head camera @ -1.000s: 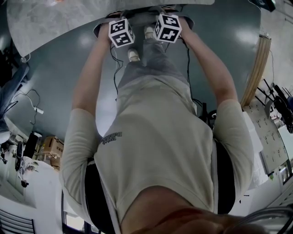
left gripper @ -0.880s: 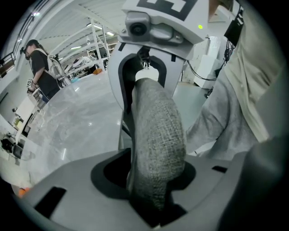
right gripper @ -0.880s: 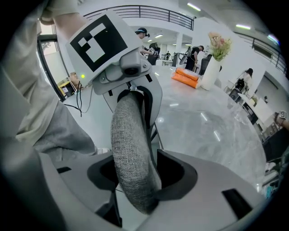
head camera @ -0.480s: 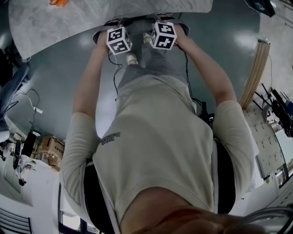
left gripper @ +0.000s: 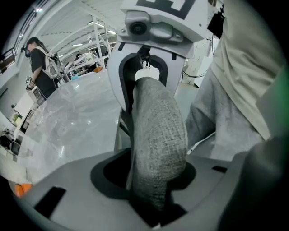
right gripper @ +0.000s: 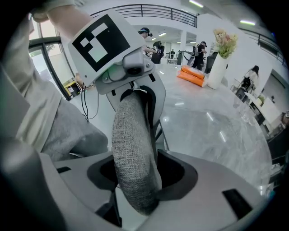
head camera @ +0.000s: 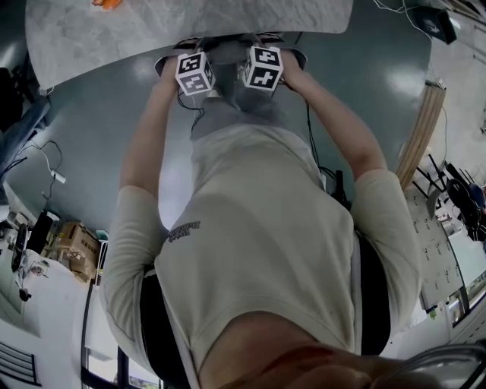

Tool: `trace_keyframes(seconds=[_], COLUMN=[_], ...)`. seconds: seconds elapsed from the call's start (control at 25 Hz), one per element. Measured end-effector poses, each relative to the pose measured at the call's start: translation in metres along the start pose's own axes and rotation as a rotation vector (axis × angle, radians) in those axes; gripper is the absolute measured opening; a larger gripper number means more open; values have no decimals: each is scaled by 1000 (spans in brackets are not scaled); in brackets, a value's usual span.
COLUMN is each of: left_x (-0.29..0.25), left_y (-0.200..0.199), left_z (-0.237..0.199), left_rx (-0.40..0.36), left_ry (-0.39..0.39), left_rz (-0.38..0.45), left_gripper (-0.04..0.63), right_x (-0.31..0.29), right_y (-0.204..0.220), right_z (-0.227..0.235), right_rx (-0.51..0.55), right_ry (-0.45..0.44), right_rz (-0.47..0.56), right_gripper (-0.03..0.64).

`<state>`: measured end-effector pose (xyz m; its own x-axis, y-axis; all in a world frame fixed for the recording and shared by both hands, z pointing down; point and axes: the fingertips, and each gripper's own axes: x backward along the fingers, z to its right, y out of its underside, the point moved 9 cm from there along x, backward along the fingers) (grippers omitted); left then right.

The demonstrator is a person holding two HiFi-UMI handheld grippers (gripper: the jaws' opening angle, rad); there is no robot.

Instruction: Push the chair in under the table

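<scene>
The chair's grey fabric backrest [head camera: 228, 52] sits right at the edge of the marble table [head camera: 190, 26], and both grippers hold its top edge. My left gripper [head camera: 196, 64] and right gripper [head camera: 262, 57] show mostly as their marker cubes, side by side. In the left gripper view the backrest [left gripper: 158, 135] fills the gap of the left gripper [left gripper: 151, 194], and the right gripper [left gripper: 144, 76] clamps it further along. In the right gripper view the backrest [right gripper: 133, 140] runs through the right gripper [right gripper: 135, 189], with the left gripper [right gripper: 133, 90] beyond. The seat and legs are hidden.
The person's torso and arms fill the middle of the head view. An orange thing [head camera: 105, 4] lies on the table's far left; orange items [right gripper: 193, 74] and a vase of flowers [right gripper: 216, 67] stand on the tabletop [right gripper: 212, 122]. Boxes [head camera: 76, 243] and cables lie on the floor at the left.
The head view has tilted: more of the table shows and the cubes sit lower in the picture. The shoes below the cubes are now hidden. Both grippers keep their hold on the backrest.
</scene>
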<state>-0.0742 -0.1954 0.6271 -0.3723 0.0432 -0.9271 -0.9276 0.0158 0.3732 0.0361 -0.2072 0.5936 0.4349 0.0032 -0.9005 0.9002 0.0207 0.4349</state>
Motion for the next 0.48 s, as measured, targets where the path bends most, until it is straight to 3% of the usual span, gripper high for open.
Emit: trace_keyframes(seconds=[0.48], left_x=[-2], left_y=[8], left_z=[7], left_rx=[9], left_ry=[-51], left_rz=[17], left_gripper=[187], right_x=[-4], right_y=[-3], right_z=[-7], right_rx=[-2], right_ry=[11], right_rz=[7], right_gripper=[227])
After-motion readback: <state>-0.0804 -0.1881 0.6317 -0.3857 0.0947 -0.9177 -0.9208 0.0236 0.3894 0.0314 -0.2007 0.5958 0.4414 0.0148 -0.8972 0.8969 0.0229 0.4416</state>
